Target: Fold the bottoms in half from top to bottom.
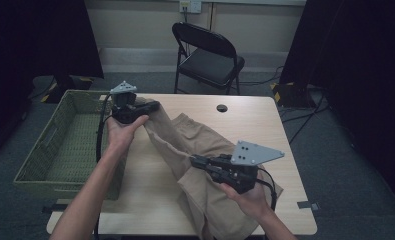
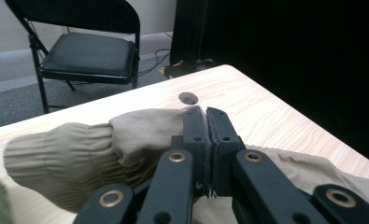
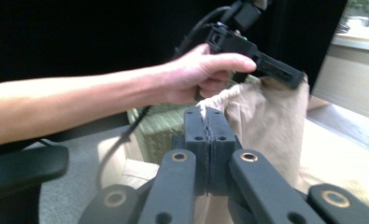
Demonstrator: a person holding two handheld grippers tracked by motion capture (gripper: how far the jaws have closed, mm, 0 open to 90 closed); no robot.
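Item: tan trousers (image 1: 195, 150), partly lifted and stretched over the table's (image 1: 245, 117) middle, left gripper (image 1: 152, 106) clamped on the waistband near the far left corner, right gripper (image 1: 197, 162) clamped on fabric near the right edge; folding or transfer to the basket (image 1: 40, 155) outstanding.

1. The table (image 1: 265, 115) stands in the middle, with the basket (image 1: 40, 155) touching its left edge.
2. The chair (image 1: 207, 57) stands behind the table's far edge.
3. The trousers (image 1: 185, 135) lie across the table from far left to the near edge.
4. The left gripper (image 1: 152, 106) is above the far-left corner, the right gripper (image 1: 197, 161) nearer, to the right; the trousers hang between them.
5. A hole (image 1: 222, 108) sits behind the trousers.
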